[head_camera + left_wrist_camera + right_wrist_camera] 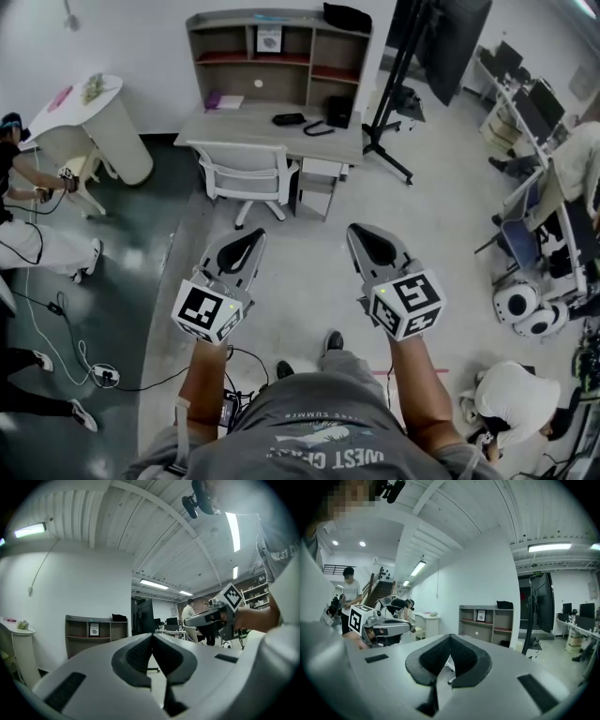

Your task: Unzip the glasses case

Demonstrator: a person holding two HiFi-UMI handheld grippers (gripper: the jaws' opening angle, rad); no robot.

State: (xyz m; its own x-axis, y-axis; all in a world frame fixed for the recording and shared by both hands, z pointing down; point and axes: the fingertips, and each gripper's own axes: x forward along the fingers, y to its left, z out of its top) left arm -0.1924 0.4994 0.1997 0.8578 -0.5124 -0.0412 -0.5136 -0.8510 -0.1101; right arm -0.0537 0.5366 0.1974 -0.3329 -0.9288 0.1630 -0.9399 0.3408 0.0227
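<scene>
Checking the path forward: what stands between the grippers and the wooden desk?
In the head view, a white office chair stands at the desk; only floor separates it from the left gripper and right gripper.

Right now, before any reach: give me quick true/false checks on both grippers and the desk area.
1. The left gripper and right gripper both have their jaws shut. True.
2. The right gripper holds a case. False: nothing is between its jaws.
3. A white chair stands at the desk. True.
4. Both grippers hang over the desk. False: they are over the floor, on the near side of the chair.
5. The desk top is bare. False: dark items lie on it.
</scene>
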